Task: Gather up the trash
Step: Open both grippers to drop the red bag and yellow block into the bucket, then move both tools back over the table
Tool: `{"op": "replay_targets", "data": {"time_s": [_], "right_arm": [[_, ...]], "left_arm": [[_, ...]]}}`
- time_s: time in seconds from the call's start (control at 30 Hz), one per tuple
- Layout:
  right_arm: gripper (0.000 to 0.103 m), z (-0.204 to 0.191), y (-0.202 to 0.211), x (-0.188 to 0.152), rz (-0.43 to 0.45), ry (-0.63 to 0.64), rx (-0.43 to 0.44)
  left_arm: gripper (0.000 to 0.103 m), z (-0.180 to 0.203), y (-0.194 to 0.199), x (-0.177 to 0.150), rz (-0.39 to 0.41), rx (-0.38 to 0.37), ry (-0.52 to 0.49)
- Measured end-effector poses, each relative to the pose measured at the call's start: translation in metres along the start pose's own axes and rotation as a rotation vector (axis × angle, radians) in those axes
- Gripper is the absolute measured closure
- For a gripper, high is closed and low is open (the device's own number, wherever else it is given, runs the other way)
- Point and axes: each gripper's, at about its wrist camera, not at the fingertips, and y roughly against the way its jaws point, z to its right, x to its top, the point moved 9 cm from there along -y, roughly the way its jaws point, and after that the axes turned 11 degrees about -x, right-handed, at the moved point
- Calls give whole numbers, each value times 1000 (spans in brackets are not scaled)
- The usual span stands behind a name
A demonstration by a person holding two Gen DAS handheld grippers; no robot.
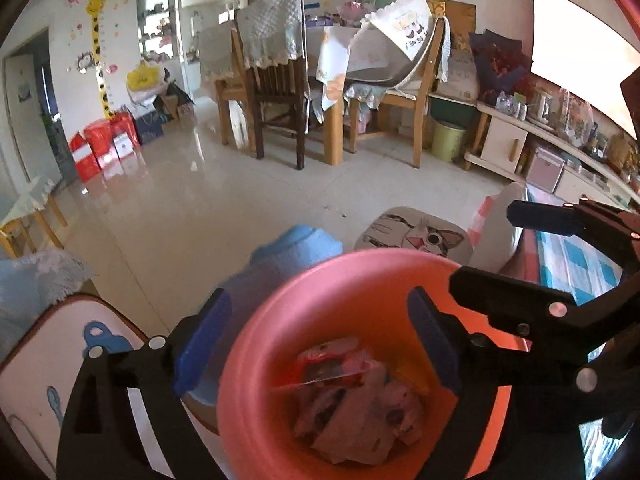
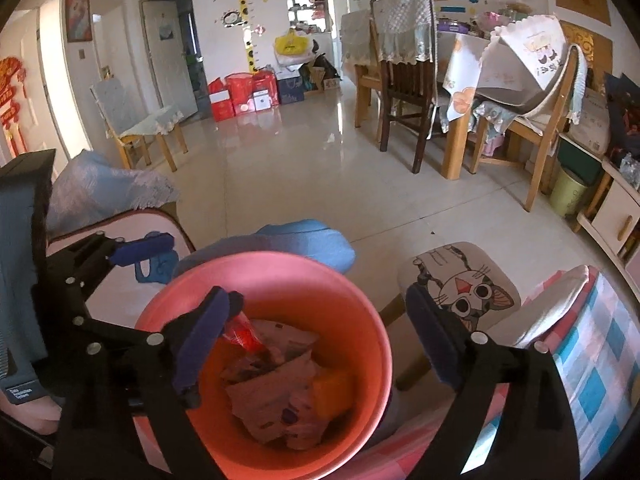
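bins: one pink bin [image 1: 320,292] under both tools | wrappers [image 2: 276,392] inside: several | left tool [image 1: 320,344]: apart, empty | right tool [image 2: 316,344]: apart, empty

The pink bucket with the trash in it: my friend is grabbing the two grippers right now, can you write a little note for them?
Left gripper: open, empty, straddling the near-left rim of the round pink plastic bucket.
Right gripper: open, empty, over the bucket's right side; one pad is inside the bucket, the other outside.
Inside the bucket: crumpled printed paper scraps, a red shiny wrapper, and an orange piece.
Done: that trash is in the bucket.
Left: none visible between the jaws; look for more trash around the room.
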Motion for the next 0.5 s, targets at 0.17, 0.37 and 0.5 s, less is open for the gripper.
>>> {"op": "replay_targets", "data": {"time_s": [0.17, 0.37, 0.5], "right_arm": [[12, 16, 20, 4, 30, -34, -15], [12, 47, 65, 7, 86, -108, -39], [11, 81, 114, 0, 136, -157, -89]], "left_arm": [[14, 6, 12, 9, 18, 3, -16], [14, 25, 36, 20, 46, -12, -38], [13, 41, 53, 26, 63, -35, -49]]}}
